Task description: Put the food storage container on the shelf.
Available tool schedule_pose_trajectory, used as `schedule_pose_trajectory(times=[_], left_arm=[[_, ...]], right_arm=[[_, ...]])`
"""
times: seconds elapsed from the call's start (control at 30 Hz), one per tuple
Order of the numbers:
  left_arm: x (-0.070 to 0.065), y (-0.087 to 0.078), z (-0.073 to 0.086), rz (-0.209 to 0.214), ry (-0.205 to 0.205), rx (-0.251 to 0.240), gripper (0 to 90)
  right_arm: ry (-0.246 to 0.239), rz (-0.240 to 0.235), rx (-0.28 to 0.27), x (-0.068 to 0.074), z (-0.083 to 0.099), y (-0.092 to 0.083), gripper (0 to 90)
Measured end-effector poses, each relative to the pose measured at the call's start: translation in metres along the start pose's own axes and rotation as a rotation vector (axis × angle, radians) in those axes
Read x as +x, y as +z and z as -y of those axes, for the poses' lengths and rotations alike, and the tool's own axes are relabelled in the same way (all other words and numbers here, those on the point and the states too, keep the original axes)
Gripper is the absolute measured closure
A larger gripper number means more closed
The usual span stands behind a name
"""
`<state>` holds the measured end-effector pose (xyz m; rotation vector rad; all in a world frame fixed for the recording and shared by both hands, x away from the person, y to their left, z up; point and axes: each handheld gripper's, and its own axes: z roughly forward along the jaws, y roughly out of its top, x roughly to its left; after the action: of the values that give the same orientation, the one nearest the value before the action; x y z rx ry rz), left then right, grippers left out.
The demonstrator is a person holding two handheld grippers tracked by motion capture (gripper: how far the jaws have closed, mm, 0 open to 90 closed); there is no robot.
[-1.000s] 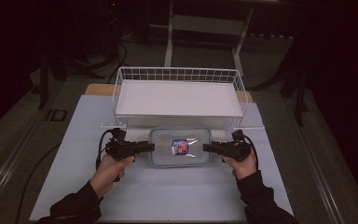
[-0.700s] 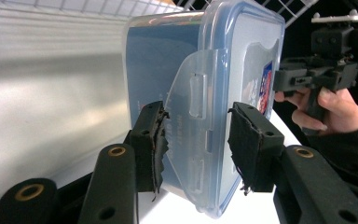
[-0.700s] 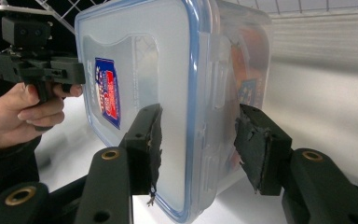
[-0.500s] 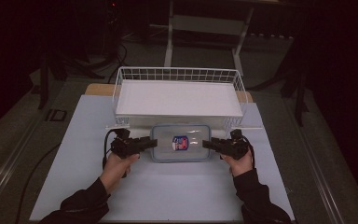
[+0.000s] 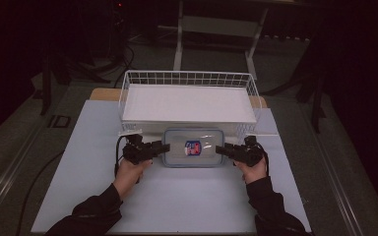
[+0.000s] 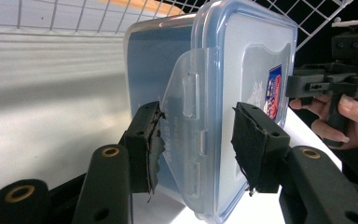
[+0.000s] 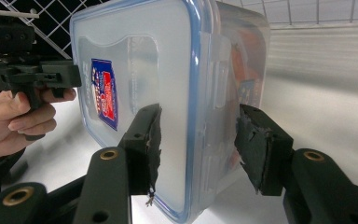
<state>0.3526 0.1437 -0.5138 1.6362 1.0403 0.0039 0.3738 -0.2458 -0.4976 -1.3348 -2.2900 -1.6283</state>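
A clear plastic container (image 5: 194,147) with a blue-rimmed lid and a red and blue sticker lies on the white table, just in front of the wire basket. My left gripper (image 5: 163,147) reaches its left end. In the left gripper view its jaws (image 6: 196,144) flank the clip flap of the container (image 6: 256,70); they have just been opening, and a small gap shows at the lid-side pad. My right gripper (image 5: 220,149) is at the right end. In the right gripper view it (image 7: 198,149) is shut on the container (image 7: 135,60), one pad on the lid, the other on the base.
A white wire basket (image 5: 187,78) with a white sheet in it stands right behind the container. The white table top (image 5: 177,196) stretches toward the person. Dark floor and a stand lie beyond. Each gripper view shows the other hand and its gripper (image 6: 326,81) (image 7: 28,74) across the container.
The container and both grippers have shifted slightly toward the basket. The left hand has sunk a little.
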Motion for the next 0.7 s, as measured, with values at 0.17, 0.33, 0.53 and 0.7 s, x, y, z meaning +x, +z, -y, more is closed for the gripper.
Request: schedule_pose_trajectory(times=[0.17,0.33,0.53,0.7], left_arm=[[0.003,0.003,0.003,0.016,0.002,-0.035,52.2],[0.006,0.008,0.003,0.007,-0.029,-0.030,49.2],[0.009,0.012,0.005,-0.015,-0.021,-0.072,42.9],[0.006,0.013,0.003,-0.071,0.001,-0.087,40.8]], right_arm=[[0.036,-0.017,-0.006,-0.008,0.003,0.002,50.1],[0.036,0.014,-0.017,-0.006,0.003,0.003,48.0],[0.008,0.053,-0.042,-0.002,0.003,0.008,46.5],[-0.014,0.109,-0.069,0.000,0.002,0.011,40.6]])
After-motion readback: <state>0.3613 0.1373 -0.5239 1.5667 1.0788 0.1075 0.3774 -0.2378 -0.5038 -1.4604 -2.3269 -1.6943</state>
